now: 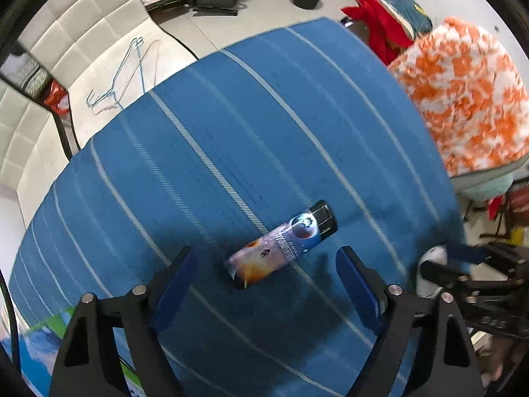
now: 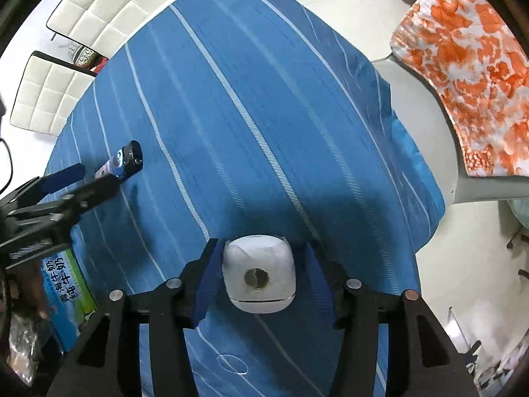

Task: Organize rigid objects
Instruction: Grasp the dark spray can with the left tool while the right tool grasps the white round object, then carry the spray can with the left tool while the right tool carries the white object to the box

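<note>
A slim bottle (image 1: pixel 281 248) with a space print and a black cap lies on its side on the blue striped tablecloth (image 1: pixel 231 132). My left gripper (image 1: pixel 264 253) hangs open just above it, one blue pad on each side of the bottle, neither touching it. In the right wrist view the bottle (image 2: pixel 127 160) lies far left, beside the left gripper (image 2: pixel 66 178). My right gripper (image 2: pixel 263 264) is shut on a white rounded cube (image 2: pixel 258 274) with a round metal plug facing the camera. That cube (image 1: pixel 433 268) also shows at the right edge of the left wrist view.
A blue and green milk box (image 2: pixel 66 291) sits at the table's near left. White padded chairs (image 2: pixel 99 10) stand along the far left side. A chair with an orange floral cloth (image 2: pixel 469 76) is on the right. Hangers (image 1: pixel 132 76) lie on a chair seat.
</note>
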The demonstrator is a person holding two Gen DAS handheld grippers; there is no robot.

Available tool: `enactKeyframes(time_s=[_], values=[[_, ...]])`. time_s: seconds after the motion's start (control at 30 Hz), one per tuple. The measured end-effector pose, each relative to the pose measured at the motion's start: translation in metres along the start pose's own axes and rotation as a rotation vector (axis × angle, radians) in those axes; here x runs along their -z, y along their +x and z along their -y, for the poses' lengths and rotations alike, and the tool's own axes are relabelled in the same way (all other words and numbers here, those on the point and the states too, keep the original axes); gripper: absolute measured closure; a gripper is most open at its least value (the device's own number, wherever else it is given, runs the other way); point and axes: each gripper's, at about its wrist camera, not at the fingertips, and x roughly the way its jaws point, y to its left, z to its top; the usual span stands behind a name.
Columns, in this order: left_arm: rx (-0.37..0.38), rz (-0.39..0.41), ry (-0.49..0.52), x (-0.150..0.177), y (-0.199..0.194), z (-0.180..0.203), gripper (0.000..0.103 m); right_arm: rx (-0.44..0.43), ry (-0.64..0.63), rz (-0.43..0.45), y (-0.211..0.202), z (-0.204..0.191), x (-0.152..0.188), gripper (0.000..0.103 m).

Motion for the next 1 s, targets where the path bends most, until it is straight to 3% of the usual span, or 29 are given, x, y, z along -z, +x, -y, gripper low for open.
enactKeyframes(time_s=[0.17, 0.23, 0.3, 0.37, 0.5, 0.6, 0.7, 0.83, 1.0], values=[[-0.103, -0.009, 0.129, -0.001, 0.016, 0.025, 0.024, 0.054, -0.023, 0.034, 0.0, -0.016, 0.007, 0.048], [-0.107, -0.005, 0.131, -0.001, 0.015, 0.027, 0.034, 0.083, -0.003, 0.037, 0.002, -0.02, 0.008, 0.048], [-0.105, 0.012, 0.105, 0.0, 0.01, 0.026, 0.064, 0.089, 0.028, 0.035, 0.005, -0.019, 0.011, 0.048], [-0.113, 0.015, 0.057, 0.005, 0.006, 0.023, 0.078, 0.109, 0.053, 0.028, 0.008, -0.017, 0.014, 0.047], [-0.102, -0.009, -0.094, 0.032, 0.004, 0.004, 0.08, 0.137, 0.05, 0.041, 0.011, -0.019, 0.019, 0.048], [-0.058, -0.017, -0.249, 0.057, 0.004, -0.013, 0.08, 0.206, 0.016, 0.055, 0.012, -0.027, 0.023, 0.053], [0.001, -0.002, -0.339, 0.068, 0.003, -0.027, 0.08, 0.252, -0.01, 0.068, 0.012, -0.037, 0.031, 0.053], [0.022, -0.007, -0.361, 0.067, 0.004, -0.032, 0.079, 0.25, -0.005, 0.072, 0.013, -0.042, 0.036, 0.053], [-0.036, 0.005, -0.356, 0.064, 0.002, -0.029, 0.08, 0.252, -0.019, 0.065, 0.013, -0.043, 0.035, 0.054]])
